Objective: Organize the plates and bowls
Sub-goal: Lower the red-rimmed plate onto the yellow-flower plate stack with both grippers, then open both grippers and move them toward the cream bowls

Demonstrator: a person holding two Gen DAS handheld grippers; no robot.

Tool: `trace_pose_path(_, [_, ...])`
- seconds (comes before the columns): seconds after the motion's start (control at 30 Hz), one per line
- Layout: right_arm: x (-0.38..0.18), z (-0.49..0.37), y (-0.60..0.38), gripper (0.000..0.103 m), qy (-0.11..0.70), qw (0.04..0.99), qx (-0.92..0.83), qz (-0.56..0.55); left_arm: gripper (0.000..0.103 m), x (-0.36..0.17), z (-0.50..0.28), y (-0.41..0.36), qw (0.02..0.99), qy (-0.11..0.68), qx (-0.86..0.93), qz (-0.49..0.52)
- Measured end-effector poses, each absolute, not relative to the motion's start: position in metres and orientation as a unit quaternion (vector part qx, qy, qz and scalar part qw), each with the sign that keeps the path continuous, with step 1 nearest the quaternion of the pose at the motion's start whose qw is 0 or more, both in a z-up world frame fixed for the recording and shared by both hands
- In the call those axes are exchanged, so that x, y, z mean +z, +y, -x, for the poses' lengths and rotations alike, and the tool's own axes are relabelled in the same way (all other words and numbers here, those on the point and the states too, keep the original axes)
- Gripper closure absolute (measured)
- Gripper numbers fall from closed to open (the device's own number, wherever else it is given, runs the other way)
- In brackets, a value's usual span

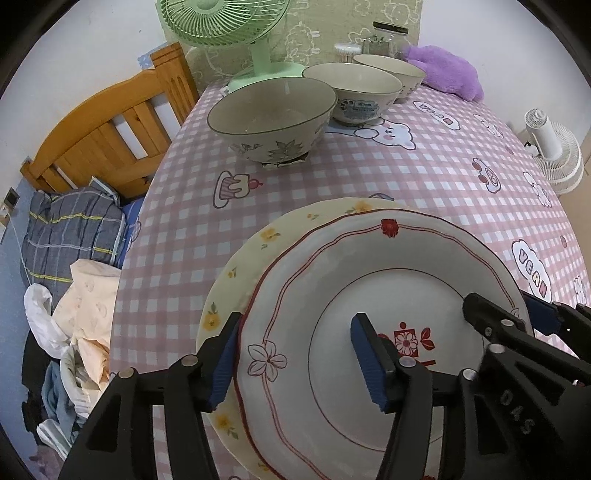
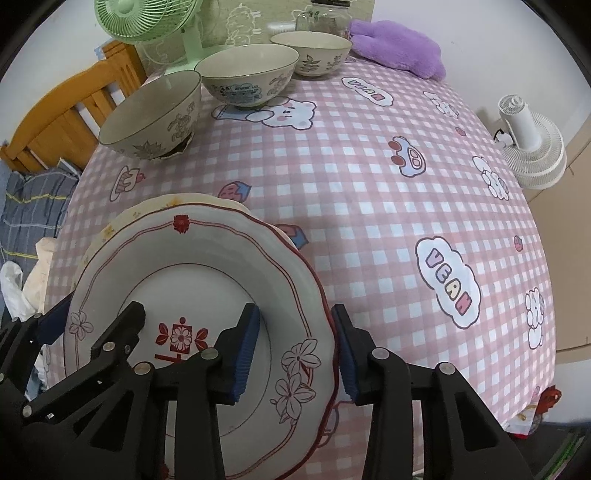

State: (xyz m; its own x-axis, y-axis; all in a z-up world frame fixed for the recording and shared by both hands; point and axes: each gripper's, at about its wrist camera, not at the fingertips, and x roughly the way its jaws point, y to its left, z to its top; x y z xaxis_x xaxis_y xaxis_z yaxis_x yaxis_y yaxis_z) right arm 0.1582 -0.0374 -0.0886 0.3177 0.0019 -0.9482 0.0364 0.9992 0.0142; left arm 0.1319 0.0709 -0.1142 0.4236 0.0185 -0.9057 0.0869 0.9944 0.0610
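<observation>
A white plate with a red rim line [image 1: 332, 288] [image 2: 207, 251] lies on a pale yellow flowered plate [image 1: 258, 240] [image 2: 122, 218] at the table's near left. My left gripper [image 1: 295, 365] is open, its fingers straddling the white plate's left rim. My right gripper [image 2: 299, 354] is open, its fingers straddling the plate's right rim; it also shows in the left wrist view [image 1: 517, 325]. Three bowls stand in a row at the back: a grey-rimmed leaf bowl [image 1: 271, 118] [image 2: 151, 118], a blue-print bowl [image 1: 354, 92] [image 2: 247, 74] and a third bowl [image 1: 391, 72] [image 2: 312, 51].
A pink checked tablecloth [image 1: 424, 177] [image 2: 369, 184] covers the table. A green fan [image 1: 225, 33] [image 2: 147, 22], a glass jar [image 1: 388, 38] and a purple plush [image 1: 447, 70] [image 2: 399, 44] stand at the back. A white fan [image 2: 532, 144] is right, a wooden bed frame [image 1: 110, 129] left.
</observation>
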Motion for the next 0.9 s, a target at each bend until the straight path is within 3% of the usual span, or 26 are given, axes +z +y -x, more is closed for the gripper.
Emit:
trace_pose_path(0.07, [-0.087, -0.156, -0.041, 0.07, 0.582, 0.813, -0.005, -0.025, 0.031, -0.117, -0.132, 0.069, 0.84, 0.538, -0.017, -0.06])
trace_pose_path(0.2, [-0.08, -0.149, -0.039, 0.082, 0.572, 0.82, -0.004, -0.01, 0.031, -0.118, -0.131, 0.07, 0.842, 0.536, -0.015, -0.063])
trace_pose_path(0.33, [-0.079, -0.149, -0.034, 0.082, 0.57, 0.822, -0.001, 0.0, 0.023, -0.118, -0.132, 0.075, 0.841, 0.538, -0.019, -0.055])
trace_pose_path(0.9, [-0.07, -0.155, -0.024, 0.08, 0.562, 0.827, 0.004, -0.017, 0.016, -0.101, -0.131, 0.098, 0.843, 0.536, -0.053, -0.009])
